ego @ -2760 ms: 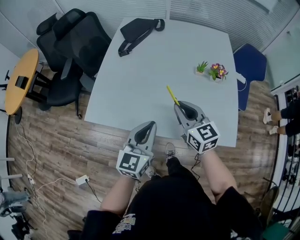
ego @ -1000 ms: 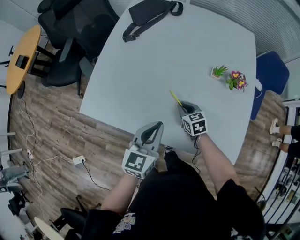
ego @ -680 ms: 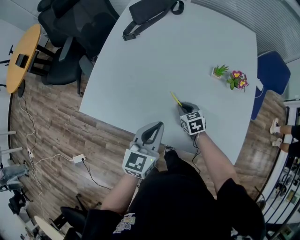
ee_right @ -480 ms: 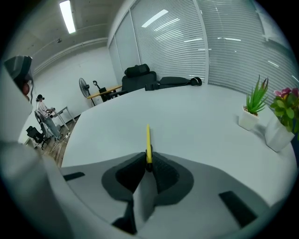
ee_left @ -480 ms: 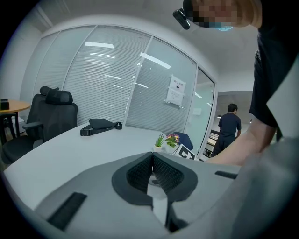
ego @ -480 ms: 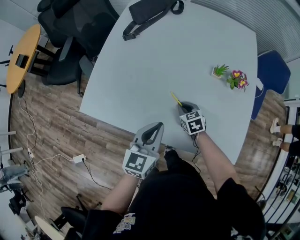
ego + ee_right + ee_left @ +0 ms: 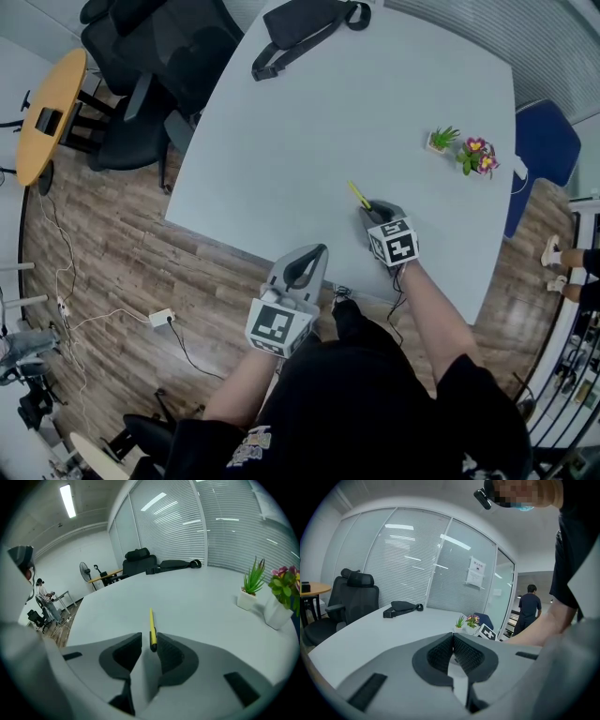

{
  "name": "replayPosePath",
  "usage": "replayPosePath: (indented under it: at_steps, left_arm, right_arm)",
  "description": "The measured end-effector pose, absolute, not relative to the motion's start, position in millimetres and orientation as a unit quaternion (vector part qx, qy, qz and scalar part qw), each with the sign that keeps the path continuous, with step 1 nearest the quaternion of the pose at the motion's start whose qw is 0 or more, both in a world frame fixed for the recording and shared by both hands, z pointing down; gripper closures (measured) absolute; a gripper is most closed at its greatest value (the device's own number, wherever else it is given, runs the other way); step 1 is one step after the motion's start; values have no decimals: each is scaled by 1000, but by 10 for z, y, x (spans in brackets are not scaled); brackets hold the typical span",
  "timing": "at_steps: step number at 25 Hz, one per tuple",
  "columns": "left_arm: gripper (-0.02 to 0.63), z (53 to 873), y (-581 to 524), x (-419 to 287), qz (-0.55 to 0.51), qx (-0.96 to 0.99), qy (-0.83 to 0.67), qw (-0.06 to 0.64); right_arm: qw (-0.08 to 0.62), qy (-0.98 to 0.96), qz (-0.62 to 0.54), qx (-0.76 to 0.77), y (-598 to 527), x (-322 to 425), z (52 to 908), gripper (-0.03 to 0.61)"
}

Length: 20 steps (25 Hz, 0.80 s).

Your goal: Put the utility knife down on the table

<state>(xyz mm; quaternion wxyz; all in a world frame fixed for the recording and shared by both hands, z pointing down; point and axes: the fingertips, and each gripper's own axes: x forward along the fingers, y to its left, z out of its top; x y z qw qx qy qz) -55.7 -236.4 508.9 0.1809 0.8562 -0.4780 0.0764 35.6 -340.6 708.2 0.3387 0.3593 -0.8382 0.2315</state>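
One yellow utility knife (image 7: 152,626) lies on the table (image 7: 309,122) near the edge closest to you. Its back end sits loose between your right gripper's (image 7: 370,210) parted jaws. Your left gripper (image 7: 452,638) hangs beyond that edge, pinched closed on nothing.

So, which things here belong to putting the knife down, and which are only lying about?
Job in hand: utility knife; right gripper, fingers apart around it; table.

Lying about: black bag; green plant; flower pot; office chairs; left gripper, shut, empty.
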Motion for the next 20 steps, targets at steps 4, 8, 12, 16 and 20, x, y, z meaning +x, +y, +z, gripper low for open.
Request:
replayPosePath:
  at_steps: [4,8,12,16,20]
  left_arm:
    - [607,5034,-2285,-602,76,856,-478,180]
    - [609,4937,-2182,-616,69,864,-470,165]
    - [607,4805,-2067,-647,62,870,-465,153]
    - [607,4680,-1933,-731,56,871,-467,143]
    - [609,4586,-1725,-801,48,875,-463,136]
  right_arm:
    - [324,-840,220,376,-3395,396,6897,471]
    - [303,-845,205,390,-3339,385,6630,476]
    - [272,-855,188,400,-3227,333,6278,483]
    - [235,-867,167,405,-3069,234,5885,488]
    - [200,-877,147,411,-2847,130,5498,500]
